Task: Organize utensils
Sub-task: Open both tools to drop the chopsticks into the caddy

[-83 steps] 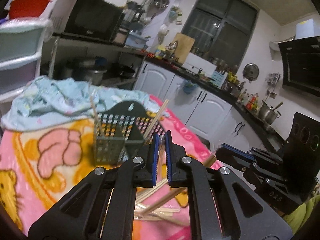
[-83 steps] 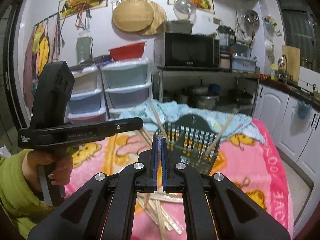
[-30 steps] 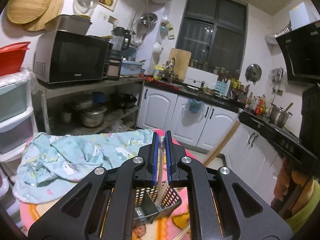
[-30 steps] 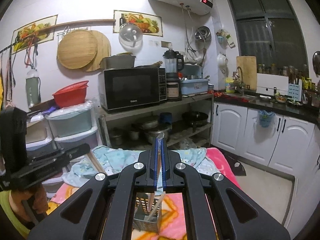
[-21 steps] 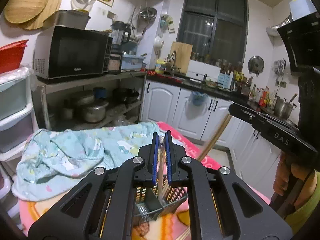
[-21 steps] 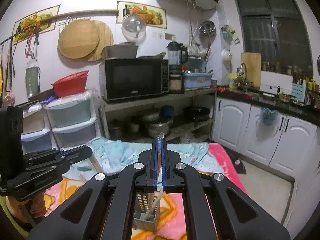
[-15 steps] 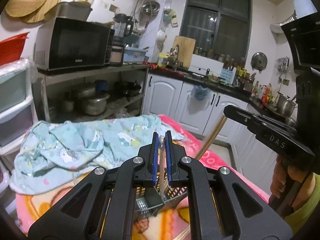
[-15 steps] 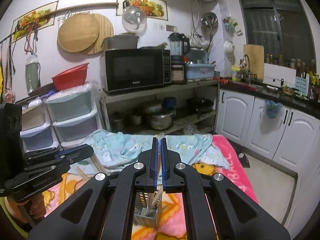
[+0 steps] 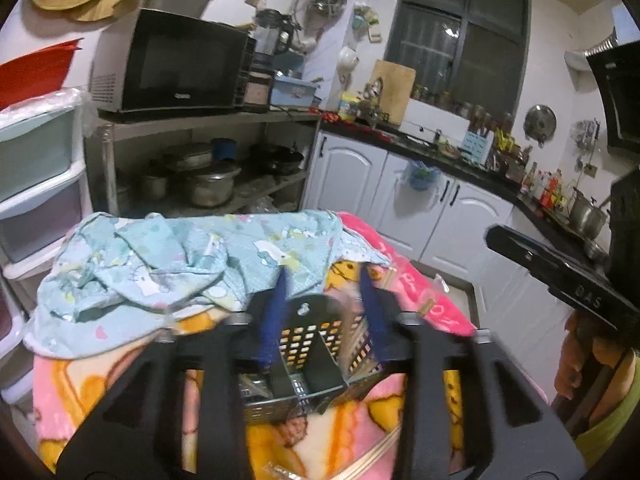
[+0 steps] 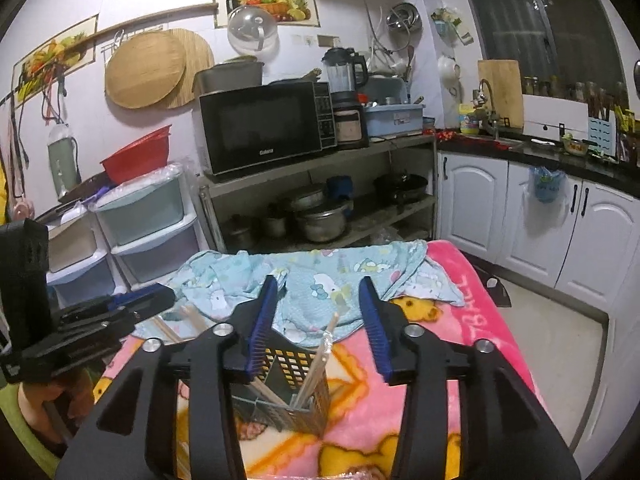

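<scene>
The perforated utensil holder (image 10: 298, 384) stands on the pink cartoon blanket (image 10: 472, 312), chopsticks (image 10: 318, 364) leaning upright in its front compartment. Over it, the left gripper (image 9: 322, 316) and right gripper (image 10: 320, 320) are seen with fingers spreading, nothing pinched. A crumpled blue cloth (image 10: 320, 280) lies just behind; loose chopsticks (image 9: 376, 454) lie in front.

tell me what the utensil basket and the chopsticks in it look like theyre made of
The utensil basket looks like dark moulded plastic: matte walls with an even grid of small square holes. The chopsticks standing in it look like pale bare wood or bamboo: tan, dull, no gloss. One seems to have clear wrapping near its top, though that is too blurred to confirm.
</scene>
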`<state>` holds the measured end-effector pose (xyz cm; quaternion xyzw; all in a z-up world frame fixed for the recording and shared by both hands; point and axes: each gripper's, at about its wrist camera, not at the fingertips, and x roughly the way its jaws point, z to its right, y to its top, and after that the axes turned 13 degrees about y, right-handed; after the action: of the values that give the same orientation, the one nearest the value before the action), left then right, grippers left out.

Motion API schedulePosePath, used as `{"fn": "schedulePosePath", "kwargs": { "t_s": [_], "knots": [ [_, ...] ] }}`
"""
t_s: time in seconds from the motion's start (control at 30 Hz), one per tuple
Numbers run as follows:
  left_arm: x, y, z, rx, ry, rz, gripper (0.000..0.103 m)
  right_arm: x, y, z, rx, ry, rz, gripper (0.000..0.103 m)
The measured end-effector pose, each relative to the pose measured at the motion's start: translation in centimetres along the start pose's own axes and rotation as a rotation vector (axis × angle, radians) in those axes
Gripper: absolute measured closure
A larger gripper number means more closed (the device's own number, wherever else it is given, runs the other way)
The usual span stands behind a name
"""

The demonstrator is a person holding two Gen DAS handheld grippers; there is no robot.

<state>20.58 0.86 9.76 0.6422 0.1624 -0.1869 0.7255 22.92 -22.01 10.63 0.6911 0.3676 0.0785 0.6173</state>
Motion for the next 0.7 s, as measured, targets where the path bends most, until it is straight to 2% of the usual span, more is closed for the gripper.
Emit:
{"fn": "schedulePosePath", "kwargs": {
  "t_s": [0.1, 0.17, 0.37, 0.43, 0.7],
  "knots": [
    [-1.2, 0.2, -0.7, -0.018, 0.002, 0.026, 0.056, -1.2, -0.1, -0.2, -0.005, -0.011, 0.007, 0.052],
    [-2.0, 0.3, -1.0, -0.026, 0.003, 0.041, 0.044, -2.0, -0.4, -0.3, -0.004, -0.020, 0.012, 0.048],
    [-3.8, 0.0, -1.4, -0.044, -0.001, 0.074, 0.015, -4.1, -1.5, -0.6, 0.006, -0.054, 0.027, 0.040],
    [-4.3, -0.2, -1.4, -0.047, 0.000, 0.082, 0.011, -4.7, -1.8, -0.8, 0.002, -0.068, 0.030, 0.035],
    [-5.5, -2.1, -2.2, -0.081, 0.008, 0.065, 0.011, -6.3, -3.4, -1.7, -0.025, -0.123, 0.022, 0.023]
  ]
}}
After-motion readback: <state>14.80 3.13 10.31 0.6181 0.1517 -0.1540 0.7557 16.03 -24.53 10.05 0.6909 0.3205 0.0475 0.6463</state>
